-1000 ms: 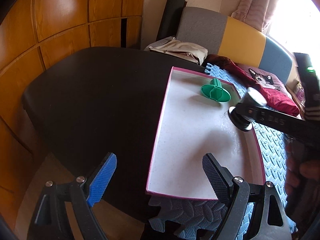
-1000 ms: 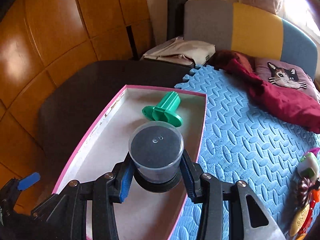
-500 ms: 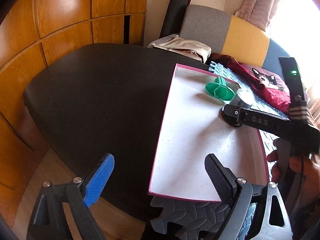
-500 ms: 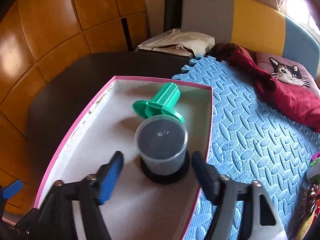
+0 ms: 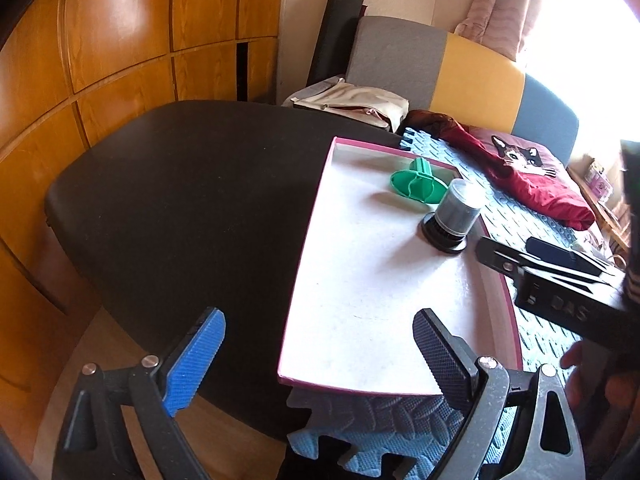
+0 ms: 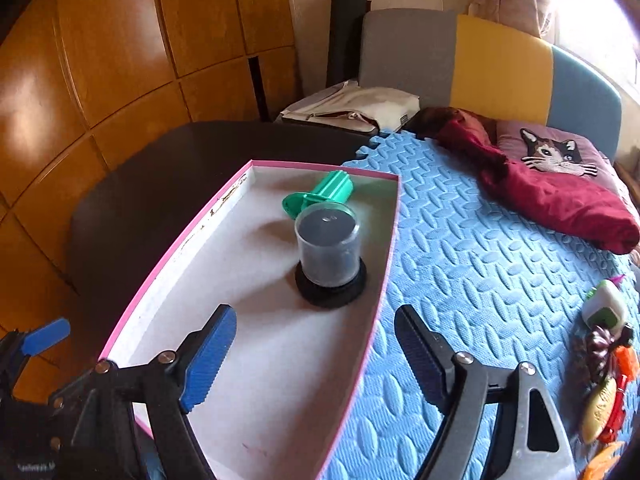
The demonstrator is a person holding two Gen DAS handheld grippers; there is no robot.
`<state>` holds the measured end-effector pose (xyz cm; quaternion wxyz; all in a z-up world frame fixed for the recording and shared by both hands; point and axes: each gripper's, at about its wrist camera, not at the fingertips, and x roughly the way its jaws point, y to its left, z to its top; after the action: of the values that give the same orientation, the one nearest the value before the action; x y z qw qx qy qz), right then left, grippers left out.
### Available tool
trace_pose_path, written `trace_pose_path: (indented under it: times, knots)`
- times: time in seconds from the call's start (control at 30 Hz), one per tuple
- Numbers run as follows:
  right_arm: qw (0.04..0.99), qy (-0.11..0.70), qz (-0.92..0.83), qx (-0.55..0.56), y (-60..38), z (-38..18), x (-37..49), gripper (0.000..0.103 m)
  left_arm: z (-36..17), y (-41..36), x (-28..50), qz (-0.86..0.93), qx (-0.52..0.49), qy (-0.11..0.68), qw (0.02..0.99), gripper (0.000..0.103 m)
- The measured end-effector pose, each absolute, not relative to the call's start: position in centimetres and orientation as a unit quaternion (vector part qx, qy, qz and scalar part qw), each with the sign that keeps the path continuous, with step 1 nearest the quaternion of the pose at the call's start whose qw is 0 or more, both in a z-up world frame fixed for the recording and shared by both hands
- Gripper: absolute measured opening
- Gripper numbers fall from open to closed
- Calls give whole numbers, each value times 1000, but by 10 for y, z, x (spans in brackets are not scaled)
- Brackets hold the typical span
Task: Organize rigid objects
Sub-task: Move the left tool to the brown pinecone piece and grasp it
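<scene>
Black table [image 5: 168, 200] w/ blue foam mat [image 6: 480, 280] over its right part; pink-rimmed tray [image 6: 256, 165] w/ white floor sits across the mat's left edge. Wood panel wall [image 5: 120, 40] behind and to the left, grey/yellow/blue headboard [image 6: 460, 56] at back, beige bag [image 6: 360, 108] by the far table edge, red cloth [image 6: 560, 200] and cat cushion [image 6: 552, 152] on the mat's far right. Small toys [image 6: 604, 360] clustered at the mat's right edge.

Left half of the table is bare; tray's near half is open floor. Mat centre open too.

Jar [image 6: 326, 246]: clear plastic tub, dark inside, upright on a black round base, in the tray's far right part near the right rim. Green spool [image 6: 320, 196] lies on its side just behind it.

Right gripper [image 6: 316, 356]: jaws opening, spread wide, nothing between, jar apart ahead of them. Left gripper [image 5: 320, 360]: jaws opening, wide, empty, over the tray's near-left corner and table.
</scene>
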<state>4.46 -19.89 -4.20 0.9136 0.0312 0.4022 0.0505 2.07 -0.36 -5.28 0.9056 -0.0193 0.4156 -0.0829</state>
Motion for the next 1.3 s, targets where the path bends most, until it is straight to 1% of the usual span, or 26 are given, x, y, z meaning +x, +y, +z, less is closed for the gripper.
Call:
trace_pose_path:
  times: [0.1,0.2,0.27,0.4,0.53,0.63,0.8,0.9,0.93,1.03,1.1,1.17,1.3]
  knots:
    - [932,362,-12,-5,-209,-31,23,83,-51,-7,18,-87,-13,412,907,96]
    - [952,287,-96,-46,-221,-19,-4,83,-48,-10,16,-89,-8,404,911,97]
    - [954,272,-114,-42,-234,-17,-14,83,-46,-11,14,-91,-5,399,912,98]
    - [944,310,-113,17,-276,-21,-26,83,-42,-17,12,-101,3,392,914,99]
    - [929,332,-158,45,-319,-29,-48,82,-42,-27,9,-113,19,391,913,99]
    - [916,349,-179,88,-359,-31,-65,81,-44,-35,7,-127,27,395,910,99]
    - [903,328,-200,194,-435,-24,-98,81,-43,-51,3,-153,43,390,907,99]
    - [894,303,-196,266,-480,-20,-109,82,-38,-65,-3,-175,64,377,907,102]
    - [889,300,-206,278,-490,-21,-109,84,-36,-70,-6,-182,70,372,908,103]
    - [881,280,-217,314,-517,-29,-120,85,-31,-83,-8,-216,76,370,901,103]
    - [862,287,-230,348,-530,-42,-127,85,-30,-95,-7,-227,84,373,896,103]
    - [855,287,-244,357,-536,-44,-129,85,-29,-107,-5,-251,92,382,885,103]
    - [856,294,-264,333,-533,-42,-128,85,-34,-136,-3,-277,100,403,866,103]
